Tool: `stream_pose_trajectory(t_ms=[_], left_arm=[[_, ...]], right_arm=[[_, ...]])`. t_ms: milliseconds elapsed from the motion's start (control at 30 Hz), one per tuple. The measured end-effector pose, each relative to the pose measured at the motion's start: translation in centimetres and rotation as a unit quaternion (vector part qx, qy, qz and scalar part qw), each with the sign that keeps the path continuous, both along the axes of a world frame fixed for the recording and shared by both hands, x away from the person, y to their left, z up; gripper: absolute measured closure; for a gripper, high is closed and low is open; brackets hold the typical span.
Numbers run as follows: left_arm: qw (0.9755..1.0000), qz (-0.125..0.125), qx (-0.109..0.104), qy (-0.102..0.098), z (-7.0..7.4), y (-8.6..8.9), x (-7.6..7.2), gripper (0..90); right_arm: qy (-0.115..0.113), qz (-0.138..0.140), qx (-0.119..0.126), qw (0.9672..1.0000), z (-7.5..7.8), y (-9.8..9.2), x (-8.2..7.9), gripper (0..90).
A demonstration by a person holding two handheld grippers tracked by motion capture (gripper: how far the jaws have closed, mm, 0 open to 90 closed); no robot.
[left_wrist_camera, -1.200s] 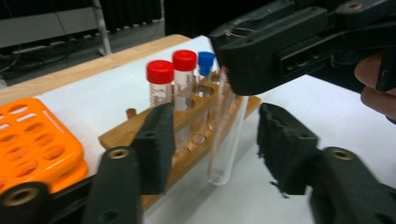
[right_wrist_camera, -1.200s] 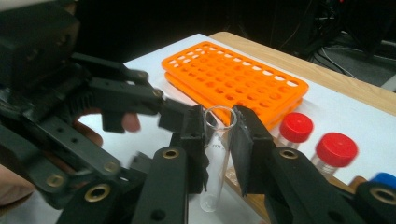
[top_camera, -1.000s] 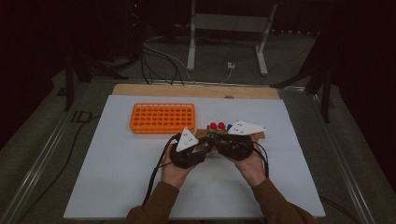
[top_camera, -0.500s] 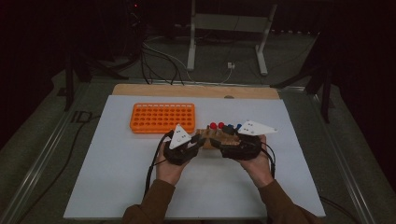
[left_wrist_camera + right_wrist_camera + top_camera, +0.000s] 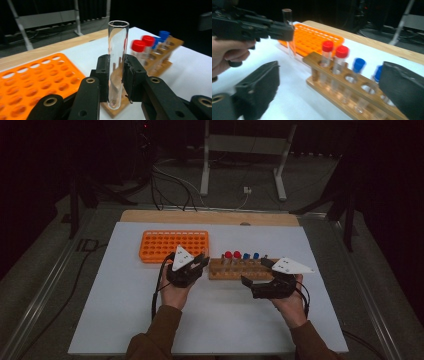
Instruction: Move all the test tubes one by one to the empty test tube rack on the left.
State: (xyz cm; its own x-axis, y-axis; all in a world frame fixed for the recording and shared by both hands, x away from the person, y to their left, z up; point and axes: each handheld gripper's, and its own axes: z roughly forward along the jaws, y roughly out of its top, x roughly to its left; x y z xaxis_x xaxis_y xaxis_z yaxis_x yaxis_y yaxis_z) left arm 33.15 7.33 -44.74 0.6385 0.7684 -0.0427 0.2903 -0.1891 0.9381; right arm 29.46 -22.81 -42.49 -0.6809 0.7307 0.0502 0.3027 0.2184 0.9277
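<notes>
The left gripper [image 5: 116, 75] pinches an uncapped glass test tube [image 5: 117, 62] upright above the wooden rack's [image 5: 352, 87] end; the right gripper [image 5: 329, 95], jaws just spread wide, holds nothing. A slack squeeze could drop the smooth tube.

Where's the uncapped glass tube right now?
Upright, clamped in the left gripper, the uncapped tube sits between the orange rack and the wooden rack.

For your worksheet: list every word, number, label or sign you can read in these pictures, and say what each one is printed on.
None can be read.
Glass test tube held in the left gripper: faint pale marks down its wall, too blurred to read.
Orange rack, wooden rack, red caps, blue caps: no print visible.
</notes>
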Motion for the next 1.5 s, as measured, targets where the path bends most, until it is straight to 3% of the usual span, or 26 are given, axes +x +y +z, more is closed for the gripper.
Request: stream_pose_trajectory(t_ms=[200,633,1100,1200,1367,1500], left_arm=[[0.9998,0.021,0.006,-0.004,-0.1,0.4,1.3,76.3],[0.9979,0.064,0.011,-0.005,-1.0,-0.3,4.2,76.3],[0.9944,0.104,0.014,0.017,-2.6,-1.8,7.0,76.3],[0.9938,0.104,0.03,0.025,-3.3,-2.0,7.3,76.3],[0.9921,0.093,0.075,0.039,-4.4,-2.4,7.3,76.8],[0.9916,0.09,0.08,0.047,-4.8,-2.3,7.2,77.2]], right_arm=[[-0.002,-0.026,-0.002,0.9997,-0.5,-1.1,-0.4,0.1],[0.001,-0.034,0.01,0.9994,-0.7,-1.9,-0.8,0.1],[0.003,-0.035,0.02,0.9992,-0.8,-2.2,-0.7,0.1],[0.004,-0.035,0.02,0.9992,-0.8,-2.2,-0.6,0.1],[0.004,-0.033,0.018,0.9993,-0.9,-2.2,-0.5,0.1],[0.005,-0.034,0.017,0.9993,-1.0,-2.2,-0.5,0.1]])
